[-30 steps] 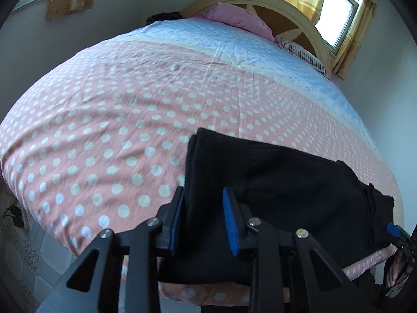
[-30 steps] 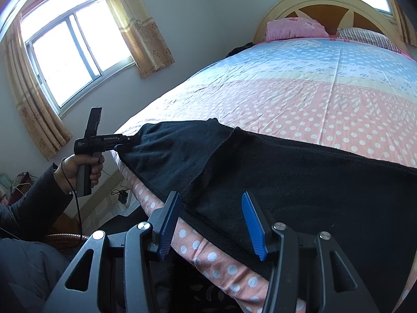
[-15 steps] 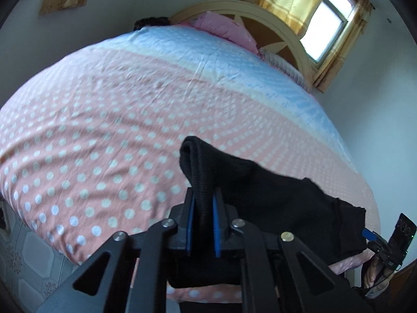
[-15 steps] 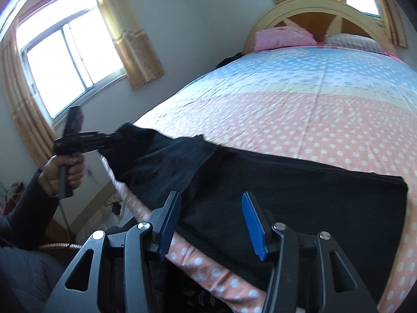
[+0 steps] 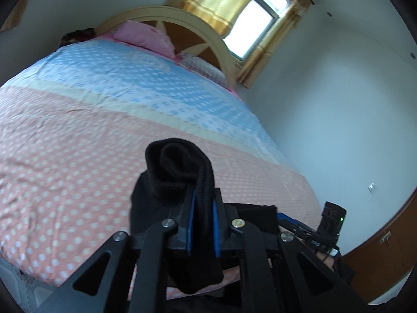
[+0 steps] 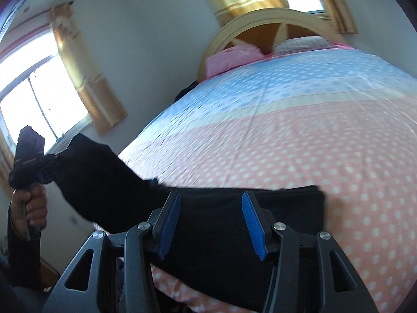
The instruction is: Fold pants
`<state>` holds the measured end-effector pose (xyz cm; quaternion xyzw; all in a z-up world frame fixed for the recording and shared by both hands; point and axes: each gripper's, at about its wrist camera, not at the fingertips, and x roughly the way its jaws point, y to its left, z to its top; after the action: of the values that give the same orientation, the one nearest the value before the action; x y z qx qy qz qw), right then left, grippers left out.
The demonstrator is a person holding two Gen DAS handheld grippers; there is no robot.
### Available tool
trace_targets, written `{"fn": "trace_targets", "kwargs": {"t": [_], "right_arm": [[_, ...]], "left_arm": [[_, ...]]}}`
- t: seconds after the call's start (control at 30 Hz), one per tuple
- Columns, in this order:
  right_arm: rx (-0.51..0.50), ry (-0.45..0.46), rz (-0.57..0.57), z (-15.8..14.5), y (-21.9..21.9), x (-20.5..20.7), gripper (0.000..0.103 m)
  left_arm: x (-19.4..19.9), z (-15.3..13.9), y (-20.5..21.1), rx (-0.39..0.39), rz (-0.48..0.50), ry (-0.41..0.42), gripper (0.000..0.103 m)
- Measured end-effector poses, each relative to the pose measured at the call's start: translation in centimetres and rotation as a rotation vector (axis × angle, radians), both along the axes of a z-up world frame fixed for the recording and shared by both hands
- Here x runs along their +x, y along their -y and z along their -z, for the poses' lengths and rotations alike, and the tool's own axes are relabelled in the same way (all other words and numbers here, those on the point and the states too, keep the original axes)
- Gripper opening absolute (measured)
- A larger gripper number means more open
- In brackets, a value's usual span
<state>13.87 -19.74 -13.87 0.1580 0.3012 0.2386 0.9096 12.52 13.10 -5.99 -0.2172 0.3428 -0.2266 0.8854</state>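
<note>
The black pants (image 6: 224, 221) lie along the near edge of the bed. My left gripper (image 5: 202, 219) is shut on one end of the pants (image 5: 179, 167) and holds that bunched end up off the bed; in the right wrist view it shows at the left (image 6: 39, 167), with the cloth stretched up to it. My right gripper (image 6: 211, 221) is open and hovers over the part of the pants still flat on the bed, touching nothing. It also shows in the left wrist view (image 5: 312, 229) at the lower right.
The bed (image 5: 78, 135) has a pink dotted cover with a blue band towards the headboard (image 6: 260, 23). Pink pillows (image 5: 143, 36) lie at the head. Windows with gold curtains (image 6: 86, 78) are on the walls. A brown door (image 5: 385, 255) is at the right.
My left gripper shut on the pants' end and lifted it up off the bed, pulling the cloth with it. The right gripper stayed open over the flat part.
</note>
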Motion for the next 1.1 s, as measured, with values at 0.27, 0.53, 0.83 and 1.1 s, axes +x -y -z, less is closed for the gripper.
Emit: {"fn": "trace_targets", "kwargs": {"t": [0.27,0.53,0.83,1.1], "right_arm": [[0.043,-0.027,0.115,0.6,4.5,0.3,0.051],[0.075,-0.029,0.181,1.1,6.8,0.4,0.051],[0.090,-0.058,0.223,2.5,7.9,1.0,0.051],[0.144,-0.080,0.302,3.3,10.4,0.9,0.051]], "left_arm": [[2.5,-1.0,10.3,0.045,0.207,-0.006,0.012],[3.6,0.7,18.5,0.138,0.364,-0.050,0.012],[5.7,4.8,24.9,0.219,0.416,-0.125,0.012],[6.0,7.3,28.2,0.255,0.403,-0.137,0.016]]}}
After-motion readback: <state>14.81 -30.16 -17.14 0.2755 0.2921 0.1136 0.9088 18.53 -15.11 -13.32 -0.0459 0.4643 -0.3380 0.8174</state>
